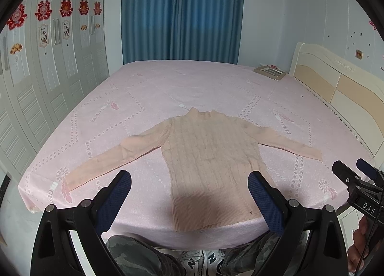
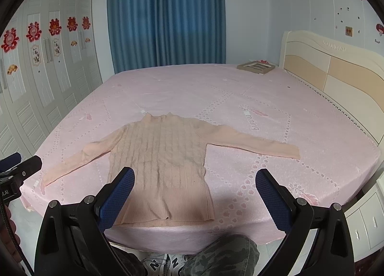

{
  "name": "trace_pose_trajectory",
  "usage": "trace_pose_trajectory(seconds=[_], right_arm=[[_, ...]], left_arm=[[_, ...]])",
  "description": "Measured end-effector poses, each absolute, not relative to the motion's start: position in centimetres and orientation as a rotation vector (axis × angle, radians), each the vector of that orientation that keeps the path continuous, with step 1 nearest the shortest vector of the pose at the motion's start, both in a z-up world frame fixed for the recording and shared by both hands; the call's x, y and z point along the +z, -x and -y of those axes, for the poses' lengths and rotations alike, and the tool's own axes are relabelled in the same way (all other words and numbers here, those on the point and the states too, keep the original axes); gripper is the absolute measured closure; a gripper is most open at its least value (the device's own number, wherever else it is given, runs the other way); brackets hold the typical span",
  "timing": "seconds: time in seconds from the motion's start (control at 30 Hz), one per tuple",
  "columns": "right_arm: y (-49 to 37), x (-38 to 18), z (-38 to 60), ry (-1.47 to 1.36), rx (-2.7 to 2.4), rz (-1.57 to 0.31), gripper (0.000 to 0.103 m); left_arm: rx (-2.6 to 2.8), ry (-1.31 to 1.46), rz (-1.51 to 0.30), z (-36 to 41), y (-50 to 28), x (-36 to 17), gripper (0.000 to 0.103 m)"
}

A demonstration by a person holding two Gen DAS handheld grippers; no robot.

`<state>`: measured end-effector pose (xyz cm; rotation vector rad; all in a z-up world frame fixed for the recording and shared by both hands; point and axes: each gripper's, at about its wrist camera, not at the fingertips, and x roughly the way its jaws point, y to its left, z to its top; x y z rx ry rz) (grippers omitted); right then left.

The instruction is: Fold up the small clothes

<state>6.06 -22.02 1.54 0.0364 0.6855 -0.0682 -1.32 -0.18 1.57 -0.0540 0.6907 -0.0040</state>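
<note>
we hold both grippers, left gripper (image 1: 189, 180) and right gripper (image 2: 195, 179), spread wide, empty; ribbed pink sweater (image 1: 211, 161) lies flat at frame centre, its hem at the bed (image 1: 192, 79) edge, bare sheet beyond

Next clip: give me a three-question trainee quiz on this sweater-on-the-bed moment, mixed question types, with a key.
1. True or false: the pink sweater lies flat on the bed with both sleeves spread out.
2. The left gripper and right gripper are: A) both shut on cloth B) both open, holding nothing C) one open, one shut.
3. Fill in: the curtain behind the bed is ____.

Key: 1 true; 2 B; 3 blue.
</note>
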Motion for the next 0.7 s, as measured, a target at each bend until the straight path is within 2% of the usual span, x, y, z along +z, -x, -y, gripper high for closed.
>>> trace_pose_trajectory(seconds=[0.7], right_arm=[[-6.5,2.0,21.7,-0.017,-0.036,-0.673,0.003]], left_arm=[[0.019,0.052,-0.66,0.0,0.3,1.6,0.004]])
